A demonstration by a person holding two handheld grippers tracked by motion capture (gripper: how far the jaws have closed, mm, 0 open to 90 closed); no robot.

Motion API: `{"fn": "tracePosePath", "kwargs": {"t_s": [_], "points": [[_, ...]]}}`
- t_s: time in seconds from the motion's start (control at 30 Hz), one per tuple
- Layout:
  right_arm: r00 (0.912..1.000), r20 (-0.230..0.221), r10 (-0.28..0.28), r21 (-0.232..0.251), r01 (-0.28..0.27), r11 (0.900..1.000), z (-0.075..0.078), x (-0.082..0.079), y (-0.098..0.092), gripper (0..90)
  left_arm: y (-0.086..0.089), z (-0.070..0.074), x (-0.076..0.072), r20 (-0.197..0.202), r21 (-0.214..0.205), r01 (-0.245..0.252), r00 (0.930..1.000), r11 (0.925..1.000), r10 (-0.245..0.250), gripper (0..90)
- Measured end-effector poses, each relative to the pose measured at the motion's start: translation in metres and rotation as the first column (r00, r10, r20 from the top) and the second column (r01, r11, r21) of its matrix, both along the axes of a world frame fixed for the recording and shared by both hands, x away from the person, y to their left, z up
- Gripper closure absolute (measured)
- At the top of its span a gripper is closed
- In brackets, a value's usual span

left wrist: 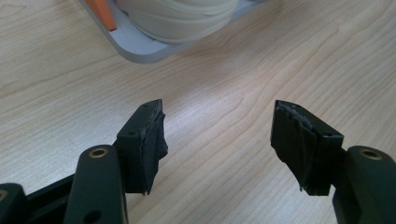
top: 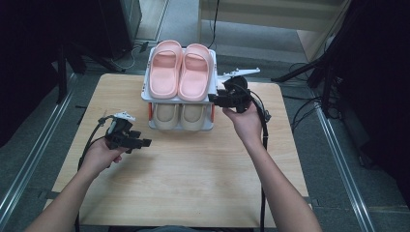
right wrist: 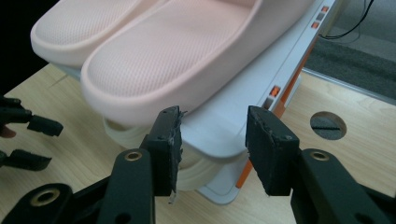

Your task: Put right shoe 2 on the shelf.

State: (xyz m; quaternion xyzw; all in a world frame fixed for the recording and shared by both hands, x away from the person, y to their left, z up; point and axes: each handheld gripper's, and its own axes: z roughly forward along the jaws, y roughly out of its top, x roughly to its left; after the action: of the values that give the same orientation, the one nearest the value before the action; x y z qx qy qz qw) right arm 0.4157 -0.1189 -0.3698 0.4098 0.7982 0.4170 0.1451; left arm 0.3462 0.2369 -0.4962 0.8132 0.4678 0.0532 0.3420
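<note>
In the high view a wooden table [top: 193, 169] carries a white two-tier shoe rack [top: 146, 92] at the middle of its far edge; a pair of pink slippers [top: 180, 70] lies side by side on the rack's upper shelf, toes towards the person, and a pair of cream slippers [top: 179, 115] sits on the lower shelf beneath them; the right gripper [top: 216, 99] is held at the rack's right side, level with the front right corner of the upper shelf, its jaws part open and pointing at that corner; the left gripper [top: 145, 143] hovers over the table nearer the left edge, well short of the rack's front left corner, jaws spread with nothing between them. In the left gripper view the left gripper [left wrist: 217, 140] shows both pads wide apart above bare wood; the rounded grey-white corner of the rack's base [left wrist: 140, 46] and the toe of a cream slipper [left wrist: 182, 18] lie beyond them, apart from the pads. In the right gripper view the right gripper [right wrist: 214, 140] has its jaws half spread on either side of the upper shelf's front corner [right wrist: 219, 130]; whether the pads touch the shelf cannot be told; the nearer pink slipper [right wrist: 187, 60] overhangs just above the left pad, and a cream slipper [right wrist: 196, 172] shows below the shelf.
</note>
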Motion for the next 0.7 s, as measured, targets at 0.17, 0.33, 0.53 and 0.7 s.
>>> {"fn": "tracePosePath", "kwargs": {"t_s": [0.17, 0.33, 0.53, 0.7], "points": [[0.9998, -0.015, 0.012, 0.009, -0.012, 0.9999, -0.010, -0.010, -0.007, 55.4, 0.001, -0.001, 0.006, 0.007, -0.015, -0.014, 0.9999, 0.9998, 0.014, 35.3], [0.9995, -0.024, 0.020, 0.018, -0.019, 0.9997, -0.024, -0.020, -0.015, 55.4, -0.001, -0.002, 0.011, -0.011, -0.016, -0.017, 0.9998, 0.9997, 0.017, 35.2], [0.9990, -0.038, 0.022, 0.028, -0.021, 0.9994, -0.040, -0.029, -0.023, 55.3, -0.002, -0.002, 0.014, -0.007, -0.012, -0.014, 0.9999, 0.9998, 0.014, 35.2], [0.9984, -0.047, 0.030, 0.040, -0.028, 0.9988, -0.053, -0.038, -0.028, 55.2, -0.001, -0.002, 0.014, -0.012, -0.007, -0.019, 0.9997, 0.9998, 0.019, 35.2]]}}
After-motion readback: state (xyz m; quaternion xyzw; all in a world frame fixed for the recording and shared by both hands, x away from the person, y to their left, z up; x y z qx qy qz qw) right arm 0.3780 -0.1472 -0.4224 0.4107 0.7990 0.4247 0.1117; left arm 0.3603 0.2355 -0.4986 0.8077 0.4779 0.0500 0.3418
